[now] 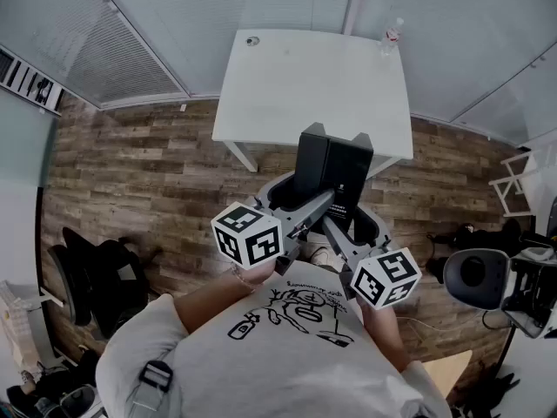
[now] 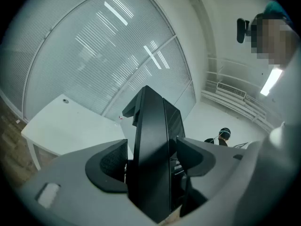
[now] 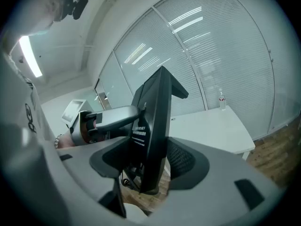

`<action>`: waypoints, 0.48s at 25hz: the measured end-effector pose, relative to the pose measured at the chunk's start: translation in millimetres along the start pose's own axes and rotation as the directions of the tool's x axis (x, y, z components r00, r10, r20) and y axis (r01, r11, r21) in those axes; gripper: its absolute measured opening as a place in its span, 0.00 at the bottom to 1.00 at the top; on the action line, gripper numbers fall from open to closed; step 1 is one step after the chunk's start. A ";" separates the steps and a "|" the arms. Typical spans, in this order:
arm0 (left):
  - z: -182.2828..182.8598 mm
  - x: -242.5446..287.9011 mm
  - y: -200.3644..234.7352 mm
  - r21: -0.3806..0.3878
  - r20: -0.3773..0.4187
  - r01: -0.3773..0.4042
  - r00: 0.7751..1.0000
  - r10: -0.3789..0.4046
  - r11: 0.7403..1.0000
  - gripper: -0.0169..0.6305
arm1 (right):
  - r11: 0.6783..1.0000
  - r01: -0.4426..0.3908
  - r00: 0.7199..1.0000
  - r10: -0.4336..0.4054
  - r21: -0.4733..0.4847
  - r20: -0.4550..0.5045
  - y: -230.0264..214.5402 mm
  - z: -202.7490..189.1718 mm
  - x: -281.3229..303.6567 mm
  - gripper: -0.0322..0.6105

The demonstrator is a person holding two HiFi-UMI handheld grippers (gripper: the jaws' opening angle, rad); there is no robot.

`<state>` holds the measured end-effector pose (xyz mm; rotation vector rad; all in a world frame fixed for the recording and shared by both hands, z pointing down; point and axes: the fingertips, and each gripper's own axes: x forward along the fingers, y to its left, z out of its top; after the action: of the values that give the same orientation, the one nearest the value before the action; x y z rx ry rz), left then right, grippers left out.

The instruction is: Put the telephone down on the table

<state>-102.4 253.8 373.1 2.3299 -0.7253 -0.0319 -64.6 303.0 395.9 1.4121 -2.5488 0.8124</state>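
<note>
Left hand-held gripper (image 2: 153,160) and right hand-held gripper (image 3: 154,160) both clamp a black boxy telephone (image 1: 333,167), short of the white rectangular counter (image 1: 287,94).

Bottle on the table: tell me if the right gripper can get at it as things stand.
Probably not. The right gripper is clamped on the telephone, shared with the left gripper, and the bottle stands at the far corner of the table.

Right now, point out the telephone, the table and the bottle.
telephone (image 1: 335,168), head view, middle of its black body.
table (image 1: 313,85), head view, bare white top.
bottle (image 1: 391,36), head view, its clear body.
</note>
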 end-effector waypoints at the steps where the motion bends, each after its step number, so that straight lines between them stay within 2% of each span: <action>1: -0.1 0.0 0.3 0.001 -0.001 0.004 1.000 -0.004 1.000 0.51 | 1.000 0.003 1.000 -0.003 -0.001 0.003 0.1 -0.1 0.1 0.42; 12: 19.4 8.4 24.2 0.014 -0.015 0.027 1.000 -0.026 1.000 0.51 | 1.000 0.027 0.999 -0.027 0.002 0.021 -4.7 12.2 28.9 0.42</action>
<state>-111.4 223.0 374.8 2.3512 -0.6892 -0.0208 -75.1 273.0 397.5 1.4604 -2.5390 0.8002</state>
